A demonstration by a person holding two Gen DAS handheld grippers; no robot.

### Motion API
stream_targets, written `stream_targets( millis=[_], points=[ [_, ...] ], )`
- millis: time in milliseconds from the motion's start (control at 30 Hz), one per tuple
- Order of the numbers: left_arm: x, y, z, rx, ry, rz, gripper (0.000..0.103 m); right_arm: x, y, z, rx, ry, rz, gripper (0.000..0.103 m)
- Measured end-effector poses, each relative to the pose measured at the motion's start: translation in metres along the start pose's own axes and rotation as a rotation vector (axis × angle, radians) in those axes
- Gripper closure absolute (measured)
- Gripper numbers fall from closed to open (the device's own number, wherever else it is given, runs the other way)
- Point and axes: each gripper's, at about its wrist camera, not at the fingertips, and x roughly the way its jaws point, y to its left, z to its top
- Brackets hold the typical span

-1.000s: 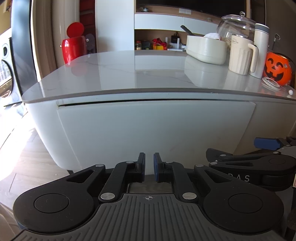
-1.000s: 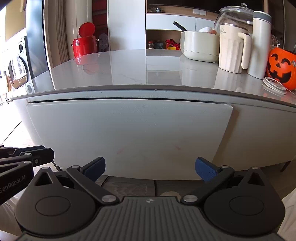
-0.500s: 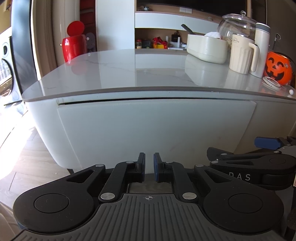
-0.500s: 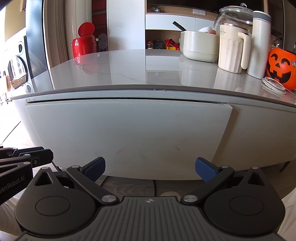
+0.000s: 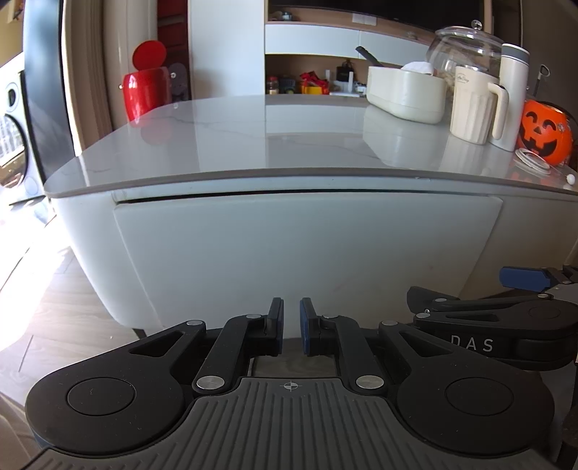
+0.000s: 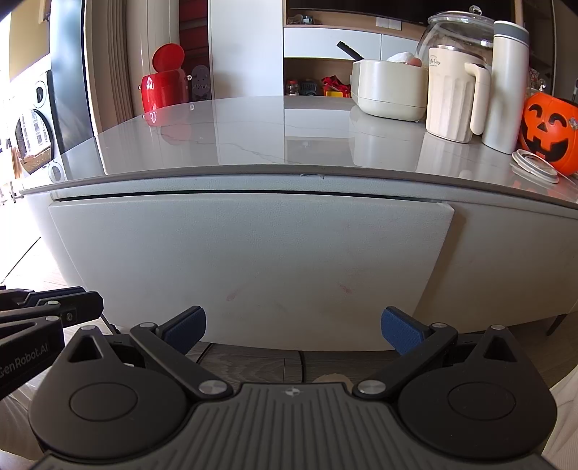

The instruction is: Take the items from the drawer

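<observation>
From my left wrist view, the left gripper has its blue pads drawn almost together with nothing between them, held low in front of the drawer, whose pale front is closed flush under the counter edge, so I cannot see anything inside it. On the counter's far right stand a cream oval tub with a dark handle and something white showing above its rim, a ribbed cream pitcher, a tall white flask, a lidded glass jar behind them whose contents I cannot make out, and an orange pumpkin bucket with a flat ring lid just beside it. A red bin with its lid up sits beyond the counter's far left. The right gripper's side shows at the right edge. From my right wrist view, the right gripper is spread wide and empty, also low before the same closed drawer, not touching it. The tub, pitcher, flask, jar and pumpkin bucket line the counter at the right; the bucket's inside is hidden from here.
</observation>
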Motion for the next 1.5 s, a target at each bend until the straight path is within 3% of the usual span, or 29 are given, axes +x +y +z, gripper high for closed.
stream_targets(
  millis=[633, 1000, 1233, 1500],
  points=[
    [0.001, 0.006, -0.002, -0.009, 0.023, 0.006, 0.092, 0.002, -0.003, -0.001, 0.003, 0.007, 0.011, 0.000],
    [0.008, 0.015, 0.020, -0.087, 0.079, -0.006, 0.092, 0.013, -0.025, 0.013, 0.095, 0.079, 0.034, 0.000],
    [0.018, 0.021, 0.036, -0.080, 0.112, -0.012, 0.092, 0.015, -0.034, 0.033, 0.057, 0.106, 0.036, 0.000],
    [0.022, 0.044, 0.066, 0.012, 0.095, -0.065, 0.092, 0.030, -0.060, 0.064, -0.086, 0.093, 0.047, 0.000]
  ],
)
